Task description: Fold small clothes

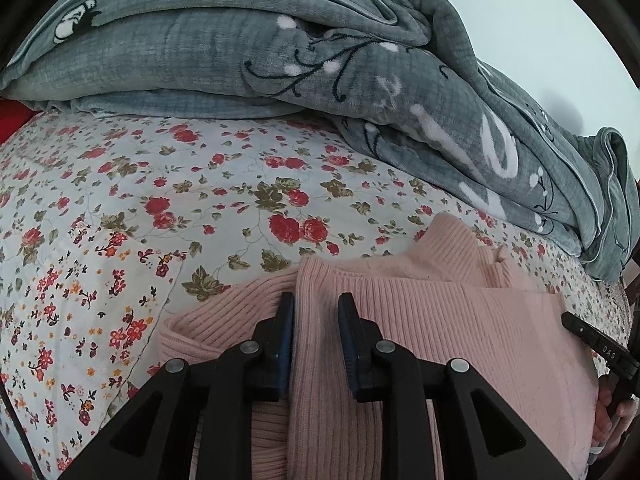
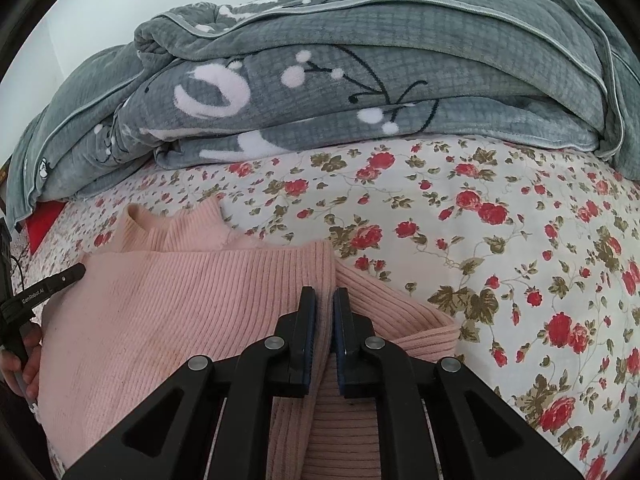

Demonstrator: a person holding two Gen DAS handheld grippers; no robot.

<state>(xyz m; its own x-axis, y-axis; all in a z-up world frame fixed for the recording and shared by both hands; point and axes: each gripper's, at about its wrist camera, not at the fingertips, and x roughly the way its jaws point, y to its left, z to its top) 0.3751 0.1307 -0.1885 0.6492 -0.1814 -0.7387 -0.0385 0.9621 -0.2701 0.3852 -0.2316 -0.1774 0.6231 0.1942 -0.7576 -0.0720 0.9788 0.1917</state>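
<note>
A pink ribbed sweater lies on the floral bedsheet, partly folded, its collar toward the blanket. In the left wrist view my left gripper holds a raised fold of the sweater's left edge between its fingers, with the jaws a hand's width apart around the thick fold. In the right wrist view the sweater fills the lower left, and my right gripper is nearly shut on a fold at the sweater's right edge. Each gripper shows at the edge of the other's view: the right one, the left one.
A grey plush blanket is piled along the far side of the bed, also seen in the right wrist view. The floral sheet spreads around the sweater. A red item lies at the far left.
</note>
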